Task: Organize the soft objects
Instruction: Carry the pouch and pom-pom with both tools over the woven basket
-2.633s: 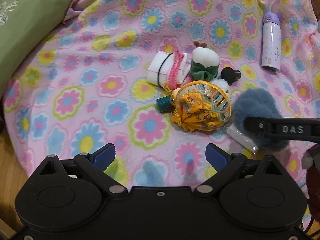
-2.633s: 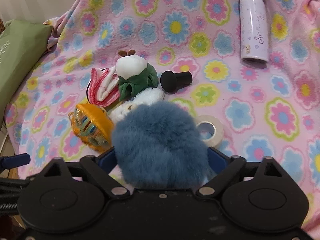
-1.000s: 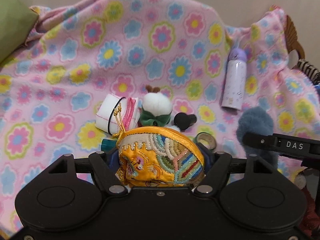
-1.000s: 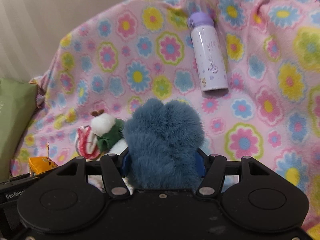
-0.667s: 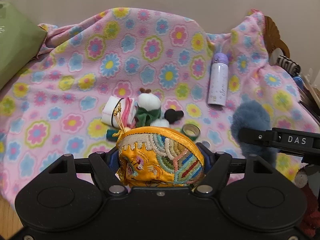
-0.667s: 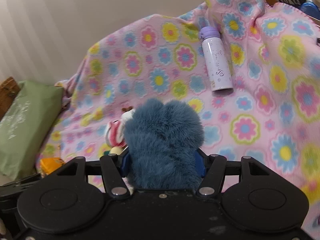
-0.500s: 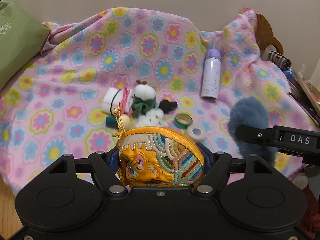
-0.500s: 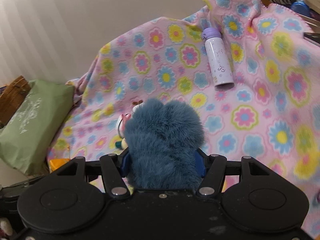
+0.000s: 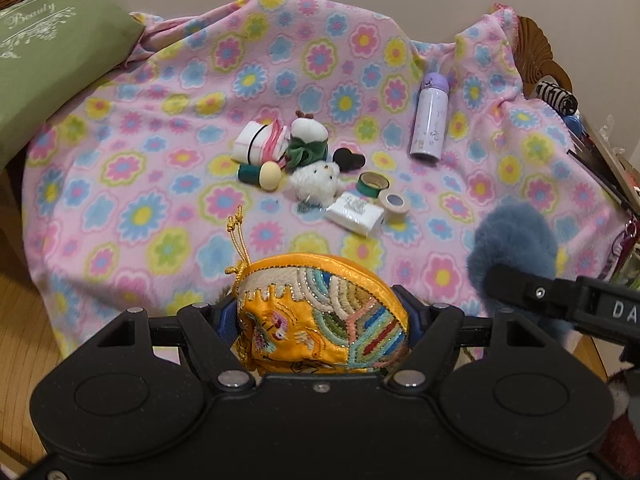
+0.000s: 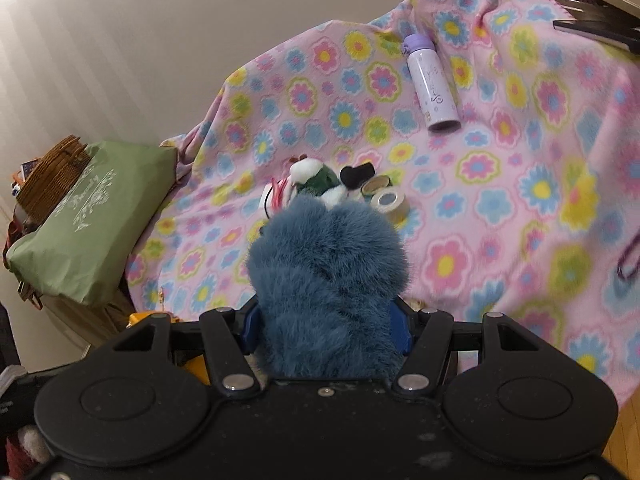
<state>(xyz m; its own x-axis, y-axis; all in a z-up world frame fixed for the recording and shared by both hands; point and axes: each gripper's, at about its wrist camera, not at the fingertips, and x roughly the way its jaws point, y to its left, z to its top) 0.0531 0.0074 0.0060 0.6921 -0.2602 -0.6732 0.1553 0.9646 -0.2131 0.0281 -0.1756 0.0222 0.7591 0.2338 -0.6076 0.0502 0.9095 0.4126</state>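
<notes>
left gripper [image 9: 322, 316] clamped on one yellow embroidered pouch [image 9: 320, 320], lifted off blanket. right gripper [image 10: 326, 324] clamped on one blue furry plush [image 10: 328, 276], also aloft. on floral pink blanket [image 9: 160, 160]: two tape rolls [image 9: 373, 184], one lilac bottle [image 9: 430, 120], one white fluffy toy [image 9: 316, 186], one green-and-white plush [image 9: 308, 140], one white packet [image 9: 354, 214]. one green bag [image 10: 92, 216] at left, wicker basket [image 10: 52, 176] behind, plain wall [image 10: 160, 40].
</notes>
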